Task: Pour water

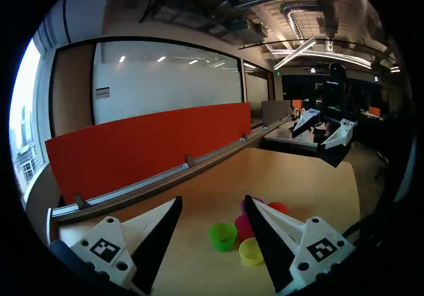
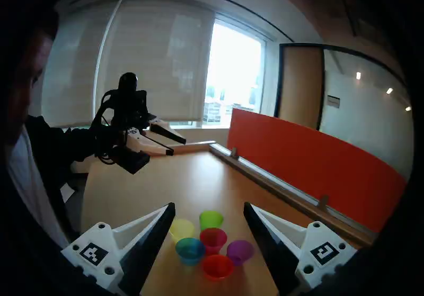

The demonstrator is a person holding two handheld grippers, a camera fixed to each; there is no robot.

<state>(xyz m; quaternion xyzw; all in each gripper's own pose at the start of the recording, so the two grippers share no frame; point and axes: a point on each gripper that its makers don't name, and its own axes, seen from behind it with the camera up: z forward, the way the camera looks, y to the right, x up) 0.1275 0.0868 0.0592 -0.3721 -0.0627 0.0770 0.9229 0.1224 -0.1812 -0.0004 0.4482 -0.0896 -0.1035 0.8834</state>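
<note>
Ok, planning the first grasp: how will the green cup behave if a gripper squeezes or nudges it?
The green cup looks like small, thin plastic: probably light, apt to flex when squeezed. It stands upright close beside the yellow cup and pink cup, so a nudge would likely slide it into them or tip it.

Six small colored plastic cups (image 2: 213, 238), upright, clustered close together on the wooden table (image 2: 159, 185)

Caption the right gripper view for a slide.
Open right claw aimed at six coloured cups clustered on the wooden table; a person holds the left claw beyond.
</note>
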